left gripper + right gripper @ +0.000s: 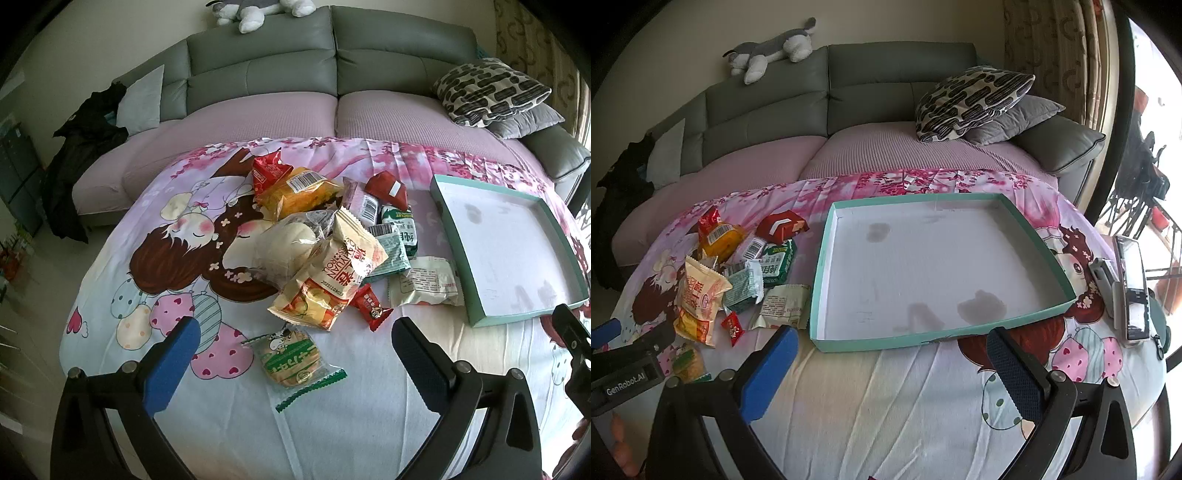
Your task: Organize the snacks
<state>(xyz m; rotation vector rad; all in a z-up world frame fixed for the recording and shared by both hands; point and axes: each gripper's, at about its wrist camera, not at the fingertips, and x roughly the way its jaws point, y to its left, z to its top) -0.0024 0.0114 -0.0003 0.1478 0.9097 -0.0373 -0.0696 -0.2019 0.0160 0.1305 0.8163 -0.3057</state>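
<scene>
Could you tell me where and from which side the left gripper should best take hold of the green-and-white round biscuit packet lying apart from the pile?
Probably across the puffed middle of the biscuit packet, from straight above. It lies flat on the cloth, clear of the snack pile, between the open left gripper fingers. The crimped ends are thin and flat, harder to pinch.

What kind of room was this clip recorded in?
Most likely a home living room. A grey sofa with throw pillows and a plush toy on its back stands behind a table draped in a cartoon-print cloth.
</scene>
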